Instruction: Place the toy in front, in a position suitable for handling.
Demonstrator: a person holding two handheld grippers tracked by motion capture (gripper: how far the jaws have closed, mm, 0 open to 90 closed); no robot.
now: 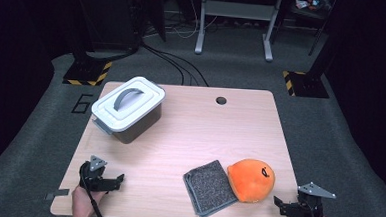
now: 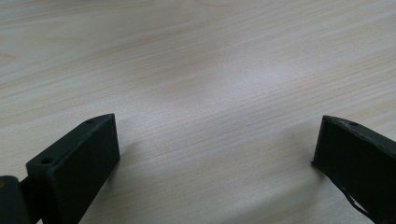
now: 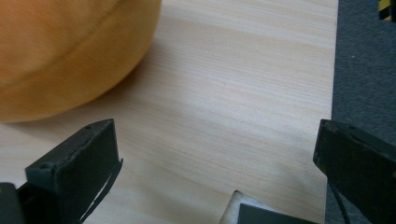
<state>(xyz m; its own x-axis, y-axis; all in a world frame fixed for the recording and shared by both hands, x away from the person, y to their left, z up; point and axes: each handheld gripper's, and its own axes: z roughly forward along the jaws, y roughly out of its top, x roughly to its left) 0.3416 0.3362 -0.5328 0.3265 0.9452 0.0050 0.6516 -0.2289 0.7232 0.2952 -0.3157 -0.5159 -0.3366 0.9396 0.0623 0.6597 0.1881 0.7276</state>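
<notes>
Approach with right tongs [image 1: 280,205], jaws spread wide and empty, toward the round orange plush toy [image 1: 251,179] just to their left at the near right of the pale wooden counter [image 1: 199,134]. Centre jaws on the toy's bulging side before closing; squeeze gently, since soft stuffing likely yields. Avoid catching the folded grey cloth [image 1: 209,187] touching the toy's left edge. Left tongs [image 1: 118,180], likewise wide and empty, rest near left. Toy: domed, seamed, small black mark on top.

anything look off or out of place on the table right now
Nothing stands out. The lidded box sits shut at the far left, the folded grey cloth lies flat beside the orange plush toy, and nothing is spilled or damaged.
</notes>
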